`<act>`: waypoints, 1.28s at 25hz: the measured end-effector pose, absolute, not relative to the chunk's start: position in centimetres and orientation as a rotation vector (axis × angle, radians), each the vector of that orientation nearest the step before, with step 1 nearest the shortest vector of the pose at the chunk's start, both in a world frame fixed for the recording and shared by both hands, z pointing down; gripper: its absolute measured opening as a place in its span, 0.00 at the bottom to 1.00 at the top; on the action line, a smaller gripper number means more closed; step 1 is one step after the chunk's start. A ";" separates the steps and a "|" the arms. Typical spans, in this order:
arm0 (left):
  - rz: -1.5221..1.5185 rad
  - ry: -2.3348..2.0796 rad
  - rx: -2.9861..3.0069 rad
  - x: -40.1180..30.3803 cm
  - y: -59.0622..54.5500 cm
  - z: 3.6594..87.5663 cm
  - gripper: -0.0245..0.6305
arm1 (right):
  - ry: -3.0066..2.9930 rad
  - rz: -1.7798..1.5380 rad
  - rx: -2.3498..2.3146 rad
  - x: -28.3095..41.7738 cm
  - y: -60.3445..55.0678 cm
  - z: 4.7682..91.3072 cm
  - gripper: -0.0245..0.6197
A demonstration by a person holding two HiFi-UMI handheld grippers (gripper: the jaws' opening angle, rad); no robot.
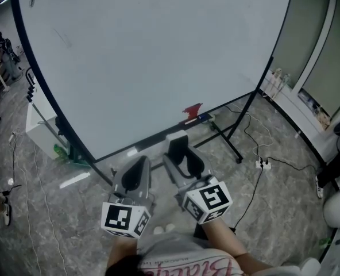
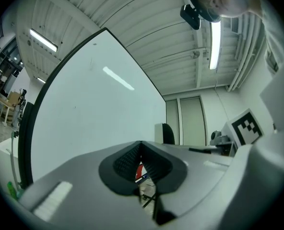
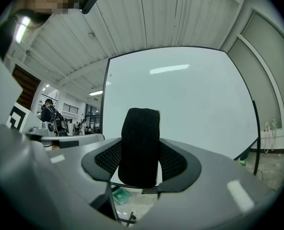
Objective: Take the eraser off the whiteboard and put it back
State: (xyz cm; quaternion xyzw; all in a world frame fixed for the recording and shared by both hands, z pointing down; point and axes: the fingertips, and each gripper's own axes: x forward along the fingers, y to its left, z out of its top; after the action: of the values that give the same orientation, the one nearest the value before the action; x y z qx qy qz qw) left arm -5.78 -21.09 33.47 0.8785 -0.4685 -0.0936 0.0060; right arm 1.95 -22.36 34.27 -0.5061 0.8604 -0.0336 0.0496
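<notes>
The whiteboard [image 1: 153, 56] stands tilted on its wheeled frame ahead of me, its surface blank. My right gripper [image 1: 181, 154] is shut on the eraser [image 1: 177, 137], a block with black felt [image 3: 139, 147] facing the camera and a pale back. It holds the eraser upright in front of the board's lower edge, apart from the surface. My left gripper [image 1: 136, 174] hovers beside it on the left, with its jaws [image 2: 141, 164] shut and empty. A red item [image 1: 193, 111] and a blue marker [image 1: 204, 118] sit on the board's bottom ledge.
The stand's black legs [image 1: 230, 145] spread across the marbled floor. A cable runs to a power strip [image 1: 263, 164] on the right. A white cabinet [image 1: 41, 128] and a green object [image 1: 64, 152] lie left of the board. Glass partitions [image 1: 325, 68] line the right side.
</notes>
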 end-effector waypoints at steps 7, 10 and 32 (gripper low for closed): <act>-0.284 -1.485 2.736 -5.8 -22.6 33.5 0.04 | 2.626 -0.108 -1.508 1.6 -25.1 33.4 0.40; -0.291 -1.506 2.716 -6.2 -23.5 33.6 0.04 | 2.629 -0.090 -1.488 1.1 -27.1 32.4 0.40; -0.245 -1.594 2.642 -7.1 -30.8 31.9 0.04 | 2.636 0.038 -1.494 -1.8 -41.3 26.7 0.40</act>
State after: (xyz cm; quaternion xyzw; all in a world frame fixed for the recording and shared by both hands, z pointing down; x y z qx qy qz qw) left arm -7.12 -30.80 31.92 0.8533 -0.5149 -0.0791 0.0228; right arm -1.76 -41.31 26.71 -0.4922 0.8686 0.0124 0.0555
